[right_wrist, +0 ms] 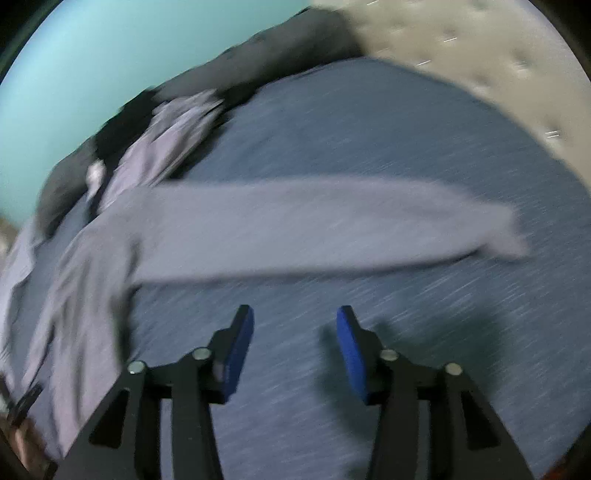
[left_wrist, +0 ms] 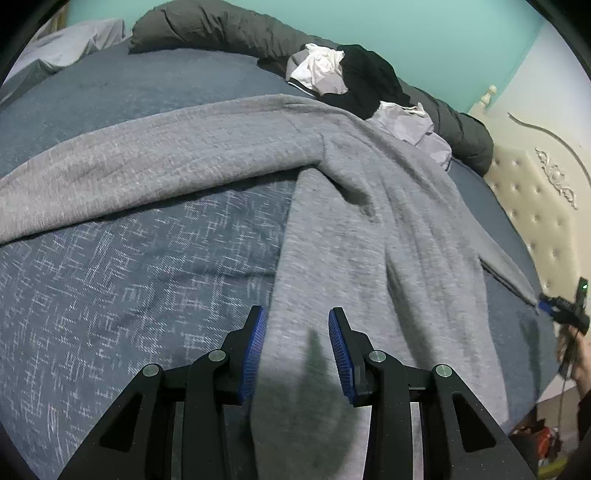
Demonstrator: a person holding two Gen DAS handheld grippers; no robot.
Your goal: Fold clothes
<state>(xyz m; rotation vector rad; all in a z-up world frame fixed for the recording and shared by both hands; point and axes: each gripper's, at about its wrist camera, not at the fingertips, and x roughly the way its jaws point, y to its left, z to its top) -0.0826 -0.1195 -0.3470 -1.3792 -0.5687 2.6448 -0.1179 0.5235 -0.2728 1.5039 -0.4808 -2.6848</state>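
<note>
A grey long-sleeved top (left_wrist: 369,240) lies spread on the blue bed sheet (left_wrist: 129,277), one sleeve stretched to the left and the other to the right. My left gripper (left_wrist: 297,325) hovers over its lower body near the left edge, jaws apart, with cloth lying beneath and between the blue pads (left_wrist: 255,343) but not pinched. In the blurred right wrist view, the right sleeve (right_wrist: 295,229) lies flat across the sheet. My right gripper (right_wrist: 295,317) stands open over bare sheet just in front of that sleeve, with nothing between its fingers. It also shows far right as the right gripper (left_wrist: 561,310), beside the cuff.
A pile of black, white and lilac clothes (left_wrist: 343,74) sits at the back of the bed against a rolled dark duvet (left_wrist: 221,26). A cream padded headboard (left_wrist: 535,206) borders the right side. A person's hand (left_wrist: 583,365) holds the right gripper.
</note>
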